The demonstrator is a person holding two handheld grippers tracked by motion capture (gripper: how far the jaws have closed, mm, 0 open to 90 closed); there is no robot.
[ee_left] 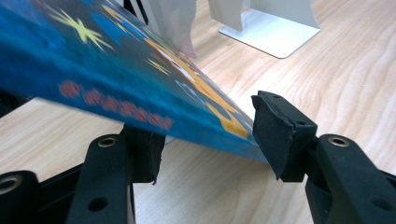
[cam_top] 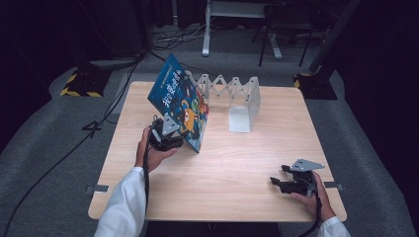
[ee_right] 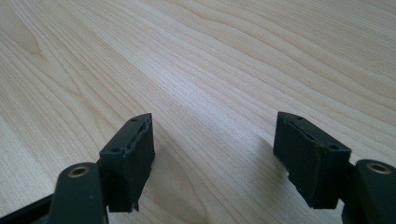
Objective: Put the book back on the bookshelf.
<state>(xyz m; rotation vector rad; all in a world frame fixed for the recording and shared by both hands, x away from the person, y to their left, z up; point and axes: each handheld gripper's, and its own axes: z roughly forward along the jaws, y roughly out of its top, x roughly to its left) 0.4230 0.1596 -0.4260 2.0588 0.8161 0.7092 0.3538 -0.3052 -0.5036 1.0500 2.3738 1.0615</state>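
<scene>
Glossy book (cam_top: 181, 102) leans beside white accordion bookend (cam_top: 232, 96).

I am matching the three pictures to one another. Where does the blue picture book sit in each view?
High view: the blue picture book stands tilted, left of centre, at the left gripper.
Left gripper view: it slants across the upper left, its lower edge between the jaws.
Right gripper view: not in it.
Shared landmark: the white bookend.

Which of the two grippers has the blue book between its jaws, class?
The left gripper, at the blue book's lower edge, where the book stands tilted on the table. The right gripper rests apart, with bare wood between its open jaws.
</scene>
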